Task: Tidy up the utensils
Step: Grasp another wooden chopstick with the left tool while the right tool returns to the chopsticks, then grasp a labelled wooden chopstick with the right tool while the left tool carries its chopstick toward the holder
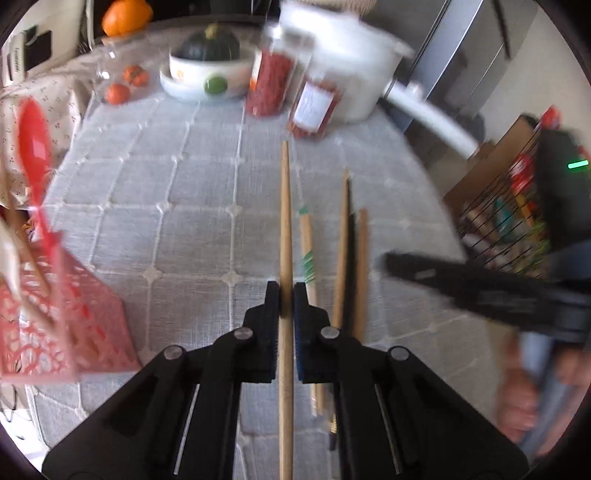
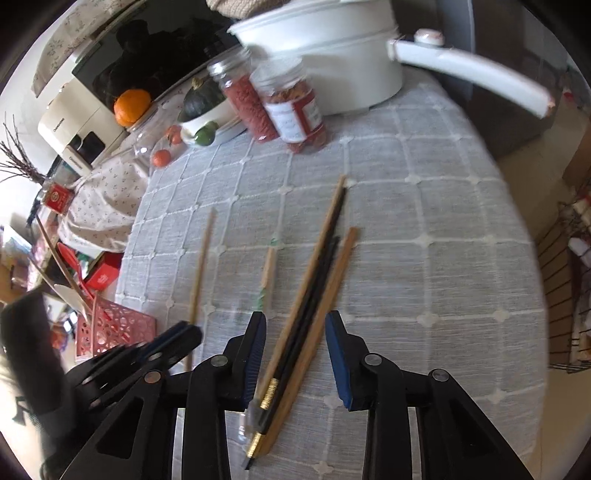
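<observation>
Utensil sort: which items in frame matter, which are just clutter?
Job:
left gripper, shut on a chopstick
right gripper, open over the chopstick bundle
green-marked chopstick
pink basket holding a red spoon

Clutter:
white pot
jars
squash bowl
orange

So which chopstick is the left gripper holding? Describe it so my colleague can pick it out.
On the grey checked tablecloth, in front of the white pot and two jars of red stuff, a row of chopsticks lies side by side. The held chopstick is the leftmost, clamped in the jaws of the left gripper. It is plain pale wood, while its nearest neighbour, the green-striped chopstick, has markings.
</observation>
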Motion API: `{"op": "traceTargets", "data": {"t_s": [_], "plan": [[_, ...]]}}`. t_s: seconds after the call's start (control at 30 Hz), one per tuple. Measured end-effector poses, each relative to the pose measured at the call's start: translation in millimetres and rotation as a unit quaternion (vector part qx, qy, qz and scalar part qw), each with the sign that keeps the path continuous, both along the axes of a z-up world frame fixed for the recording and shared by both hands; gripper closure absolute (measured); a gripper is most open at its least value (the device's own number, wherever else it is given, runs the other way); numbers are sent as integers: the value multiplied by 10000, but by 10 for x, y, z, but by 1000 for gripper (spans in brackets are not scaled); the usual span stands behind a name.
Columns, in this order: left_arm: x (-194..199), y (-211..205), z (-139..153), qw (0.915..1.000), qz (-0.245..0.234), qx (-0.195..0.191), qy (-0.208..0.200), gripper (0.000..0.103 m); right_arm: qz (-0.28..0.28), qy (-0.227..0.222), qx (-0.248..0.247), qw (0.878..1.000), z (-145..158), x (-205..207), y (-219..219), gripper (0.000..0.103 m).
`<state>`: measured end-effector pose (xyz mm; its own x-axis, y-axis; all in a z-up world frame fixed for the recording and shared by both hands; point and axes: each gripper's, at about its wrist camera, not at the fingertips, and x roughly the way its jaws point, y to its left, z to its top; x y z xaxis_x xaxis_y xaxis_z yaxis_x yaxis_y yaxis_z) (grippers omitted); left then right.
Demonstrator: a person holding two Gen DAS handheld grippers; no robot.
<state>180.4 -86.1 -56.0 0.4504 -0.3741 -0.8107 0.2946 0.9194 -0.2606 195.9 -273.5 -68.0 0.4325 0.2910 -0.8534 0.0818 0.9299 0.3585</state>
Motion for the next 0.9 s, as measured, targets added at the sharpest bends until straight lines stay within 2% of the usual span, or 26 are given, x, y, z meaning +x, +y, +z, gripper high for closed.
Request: {"op": "traceTargets", "data": {"t_s": [0.13, 0.2, 0.27, 0.43, 0.57, 0.63, 0.7, 0.73, 0.8, 0.9], "plan": [[-343, 195, 385, 9967, -137, -80, -800, 95, 400, 167, 126, 9990, -186, 156, 257, 79], [-486, 306, 529, 9916, -58, -77, -1288, 95, 488, 221, 32, 9986, -243, 233, 355, 80], [-492, 374, 605, 9884, 30, -203, -1508, 95, 457, 216, -58, 9987, -265, 313, 374, 81], [-508, 552, 658, 9825, 159, -655, -1736, 95, 564, 362, -57, 9977, -357, 438, 443, 81], [-528, 579, 662, 9785, 176, -828, -1878, 95, 511, 407, -495, 9966, -433, 520, 531, 81], [-573, 544, 658, 9776, 126, -769, -1953, 95, 369, 394, -591, 9968, -484, 539, 530, 91], [-591, 538, 651, 9773, 86, -742, -1981, 95, 443, 322, -573, 9969, -524, 522, 583, 94], [-593, 543, 653, 9770, 78, -749, -1995, 95, 498, 293, -663, 9961, -508, 509, 621, 96], [-599, 569, 673, 9758, 88, -797, -2036, 95, 619, 243, -526, 9964, -457, 487, 667, 97], [-611, 649, 725, 9727, 155, -934, -2119, 95, 683, -94, -490, 9964, -251, 414, 715, 98]]}}
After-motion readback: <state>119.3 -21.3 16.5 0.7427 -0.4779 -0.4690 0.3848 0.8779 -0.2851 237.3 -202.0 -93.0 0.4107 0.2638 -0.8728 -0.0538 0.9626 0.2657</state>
